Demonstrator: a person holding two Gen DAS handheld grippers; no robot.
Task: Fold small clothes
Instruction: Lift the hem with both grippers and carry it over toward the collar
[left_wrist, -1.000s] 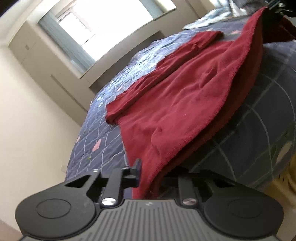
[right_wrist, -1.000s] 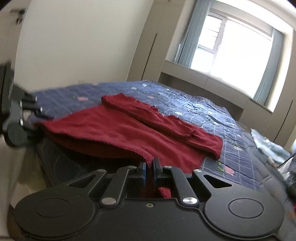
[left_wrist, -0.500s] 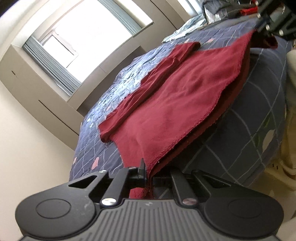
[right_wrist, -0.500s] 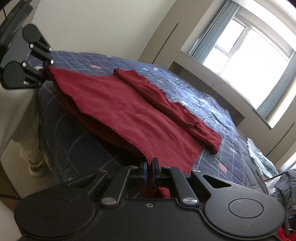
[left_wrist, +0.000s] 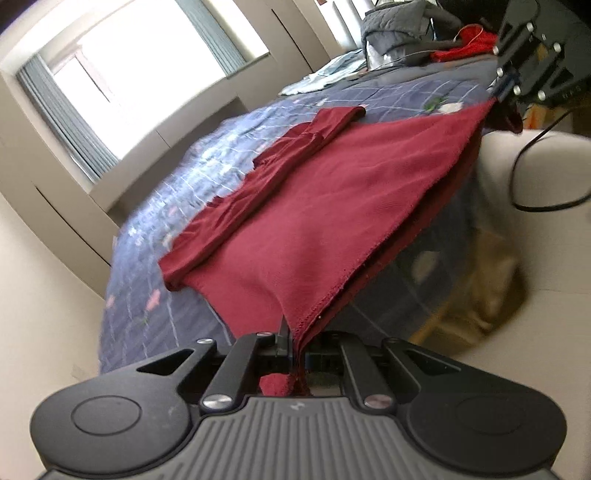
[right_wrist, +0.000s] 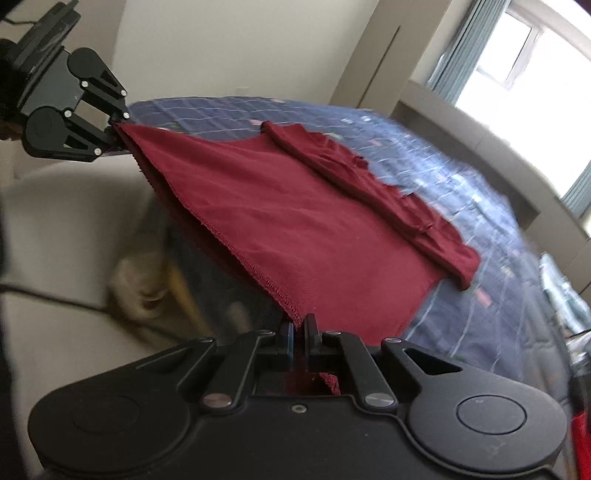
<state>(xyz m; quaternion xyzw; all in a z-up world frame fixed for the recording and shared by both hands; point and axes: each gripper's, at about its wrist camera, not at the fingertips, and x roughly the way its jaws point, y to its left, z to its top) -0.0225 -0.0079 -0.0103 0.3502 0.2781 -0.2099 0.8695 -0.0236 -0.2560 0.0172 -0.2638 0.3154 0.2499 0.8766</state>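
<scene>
A dark red garment (left_wrist: 332, 206) lies on the blue checked bed (left_wrist: 207, 173), its sleeves folded across the far side. My left gripper (left_wrist: 294, 332) is shut on one near corner of its hem. My right gripper (right_wrist: 298, 325) is shut on the other near corner. The hem edge is stretched taut between them, lifted off the bed's near edge. The garment also shows in the right wrist view (right_wrist: 295, 206). The right gripper shows in the left wrist view (left_wrist: 504, 88), the left gripper in the right wrist view (right_wrist: 118, 123).
A window (left_wrist: 140, 70) with grey curtains is beyond the bed. Light blue clothes (left_wrist: 325, 75), a grey item (left_wrist: 395, 22) and a red item (left_wrist: 469, 40) lie at the bed's far end. A black cable (left_wrist: 535, 177) hangs by a pale surface.
Both grippers have risen and swung, lifting the near hem higher above the bed's edge. The cloth between them is tauter. Both stay shut on the garment.
</scene>
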